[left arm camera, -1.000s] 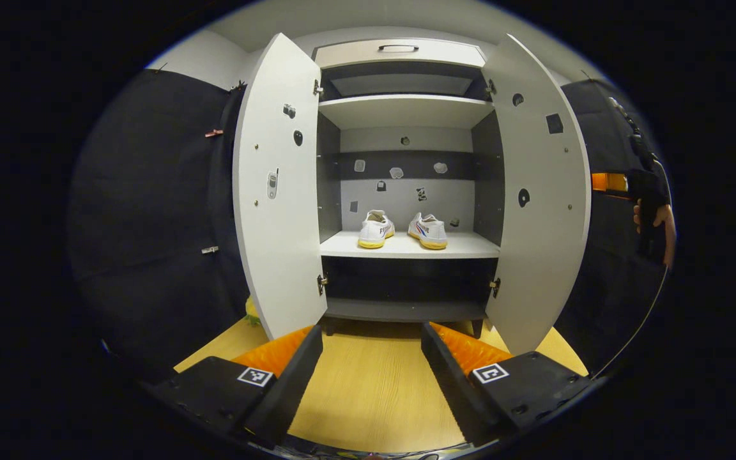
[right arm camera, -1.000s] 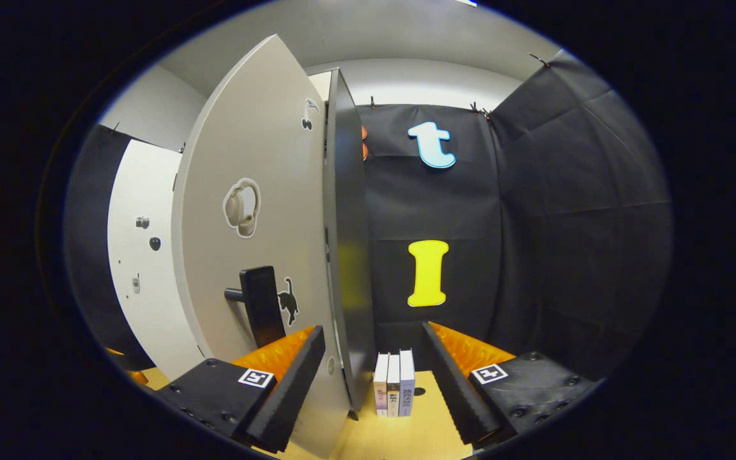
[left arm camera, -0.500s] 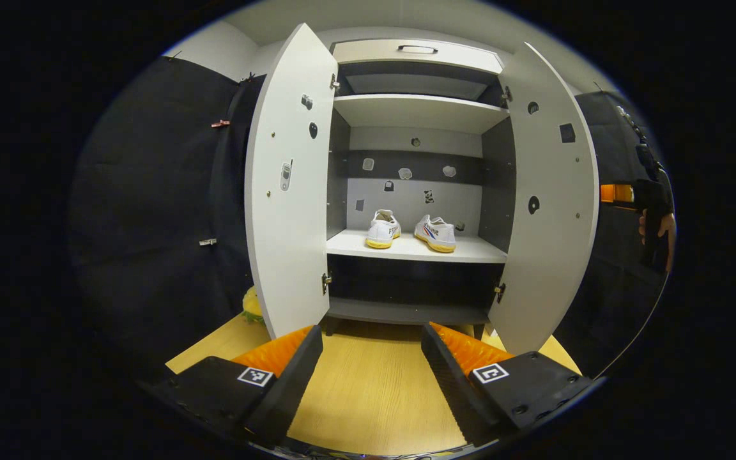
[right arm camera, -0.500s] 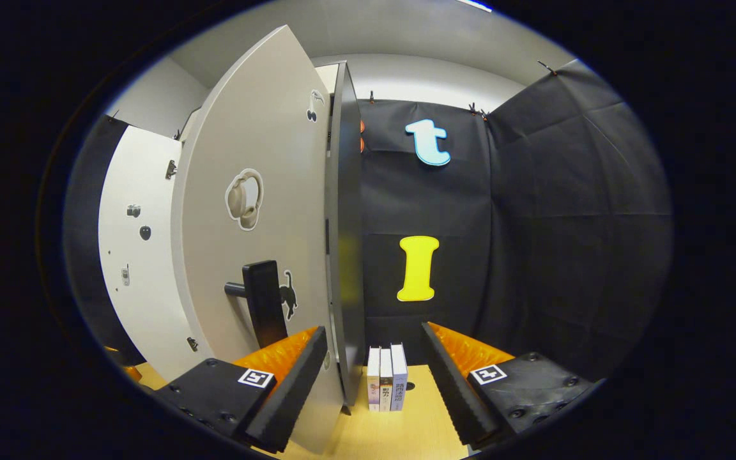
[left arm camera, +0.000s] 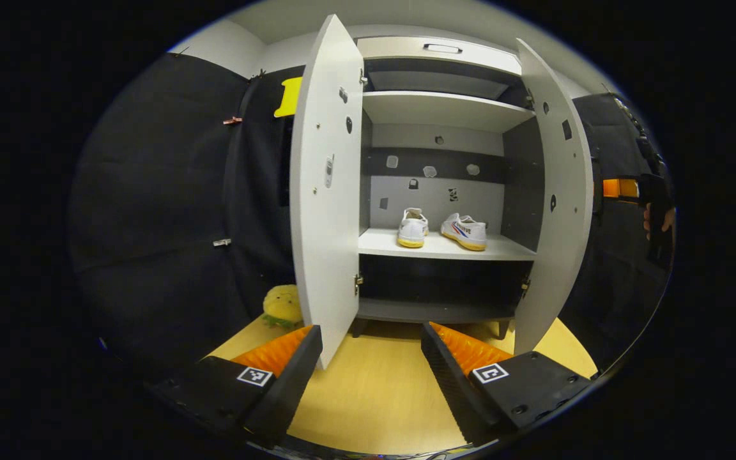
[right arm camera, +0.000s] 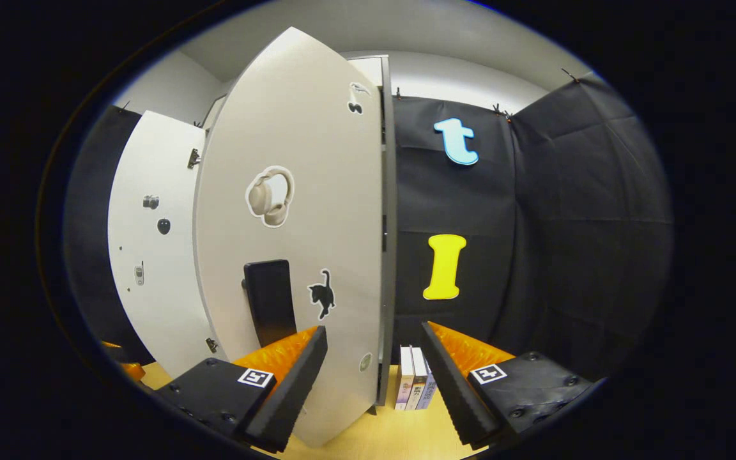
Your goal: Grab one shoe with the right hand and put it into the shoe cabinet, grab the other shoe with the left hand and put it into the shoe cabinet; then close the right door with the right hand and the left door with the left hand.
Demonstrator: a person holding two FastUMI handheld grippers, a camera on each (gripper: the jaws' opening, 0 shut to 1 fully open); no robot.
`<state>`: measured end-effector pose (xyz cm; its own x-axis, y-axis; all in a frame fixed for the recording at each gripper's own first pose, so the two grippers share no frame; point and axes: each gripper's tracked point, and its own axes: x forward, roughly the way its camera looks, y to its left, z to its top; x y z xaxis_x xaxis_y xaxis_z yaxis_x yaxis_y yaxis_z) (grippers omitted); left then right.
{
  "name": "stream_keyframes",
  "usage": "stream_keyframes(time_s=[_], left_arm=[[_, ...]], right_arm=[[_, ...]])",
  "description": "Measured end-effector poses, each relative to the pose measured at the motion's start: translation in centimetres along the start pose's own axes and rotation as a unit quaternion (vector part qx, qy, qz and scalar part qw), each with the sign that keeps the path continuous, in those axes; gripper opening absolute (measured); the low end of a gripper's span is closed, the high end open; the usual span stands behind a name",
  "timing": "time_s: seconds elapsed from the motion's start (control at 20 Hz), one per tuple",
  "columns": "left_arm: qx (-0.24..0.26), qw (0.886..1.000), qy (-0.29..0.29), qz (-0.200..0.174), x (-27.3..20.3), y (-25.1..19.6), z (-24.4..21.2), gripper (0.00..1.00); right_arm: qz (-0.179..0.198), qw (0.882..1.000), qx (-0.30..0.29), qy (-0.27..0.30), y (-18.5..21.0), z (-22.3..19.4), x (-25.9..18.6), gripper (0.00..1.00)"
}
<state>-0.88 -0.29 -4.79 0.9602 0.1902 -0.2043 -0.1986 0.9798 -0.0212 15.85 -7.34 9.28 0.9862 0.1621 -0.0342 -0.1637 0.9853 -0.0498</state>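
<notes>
Two white shoes with yellow soles [left arm camera: 413,228] [left arm camera: 464,231] stand side by side on the middle shelf of the shoe cabinet [left arm camera: 441,108]. Both doors stand open: the left door [left arm camera: 326,191] close ahead of my left gripper [left arm camera: 371,377], the right door [left arm camera: 559,191] farther off. My left gripper is open and holds nothing. My right gripper [right arm camera: 373,383] is open too, facing the right door's outer face [right arm camera: 298,223], with its black handle [right arm camera: 270,300] just above the gripper's left finger. At the far right of the left gripper view, a hand holds the right gripper [left arm camera: 652,211] behind that door.
A yellow plush toy [left arm camera: 283,305] lies on the wooden floor [left arm camera: 374,390] left of the cabinet. Three books [right arm camera: 414,386] stand on the floor beside the cabinet's right side. Black cloth walls close in on both sides.
The left gripper view has shifted left, so the cabinet sits farther right and the left door looks more edge-on. The right door's outer face and handle now turn more squarely toward my right gripper.
</notes>
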Motion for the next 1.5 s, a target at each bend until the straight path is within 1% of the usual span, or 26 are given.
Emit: stream_keyframes(time_s=[0.1, 0.25, 0.3, 0.45, 0.55, 0.65, 0.75, 0.9, 1.05, 1.2, 1.4, 1.5], left_arm=[[0.0, 1.0, -0.004, 0.006, -0.3, 1.5, 0.4, 0.97], [0.008, 1.0, -0.003, 0.026, -0.6, 4.6, 0.2, 0.97], [0.009, 0.999, -0.005, 0.035, -0.7, 5.7, 0.4, 0.97], [-0.001, 0.998, -0.008, 0.057, -1.4, 8.5, 0.5, 0.97], [-0.011, 0.998, -0.006, 0.066, -1.6, 10.2, 0.2, 0.97], [-0.021, 0.998, -0.006, 0.067, -1.7, 12.1, -0.1, 0.97], [-0.038, 0.998, -0.007, 0.059, -1.7, 13.5, 0.1, 0.97], [-0.062, 0.997, -0.031, 0.044, -0.4, 16.1, 1.9, 0.97], [-0.059, 0.996, -0.045, 0.046, 1.1, 19.0, 4.1, 0.95], [-0.047, 0.997, -0.052, 0.014, 3.2, 19.8, 7.0, 0.95], [-0.061, 0.995, -0.074, -0.022, 5.7, 21.1, 11.6, 0.95], [-0.064, 0.993, -0.083, -0.046, 7.1, 20.9, 13.6, 0.95]], right_arm=[[0.014, 1.0, 0.002, 0.001, 2.7, -0.1, 0.7, 0.96], [0.067, 0.997, 0.022, 0.004, 8.2, -0.3, 1.7, 0.96], [0.076, 0.997, 0.021, 0.003, 9.4, -0.3, 1.8, 0.96], [0.084, 0.996, 0.018, -0.014, 12.1, 0.1, 1.8, 0.98], [0.088, 0.996, 0.009, -0.011, 13.3, -0.5, 1.3, 0.98], [0.083, 0.997, 0.003, -0.004, 13.7, -1.5, 0.4, 0.98], [0.078, 0.997, 0.007, 0.005, 14.0, -2.8, -0.8, 0.98], [0.064, 0.997, 0.021, 0.029, 14.2, -5.3, -2.5, 0.98], [0.051, 0.997, 0.021, 0.049, 14.5, -7.0, -3.8, 0.98], [0.037, 0.997, 0.026, 0.057, 14.9, -7.9, -5.4, 0.98], [0.019, 0.997, 0.028, 0.067, 15.3, -9.5, -7.5, 0.98], [0.014, 0.996, 0.034, 0.08, 15.6, -10.7, -8.3, 0.98]])
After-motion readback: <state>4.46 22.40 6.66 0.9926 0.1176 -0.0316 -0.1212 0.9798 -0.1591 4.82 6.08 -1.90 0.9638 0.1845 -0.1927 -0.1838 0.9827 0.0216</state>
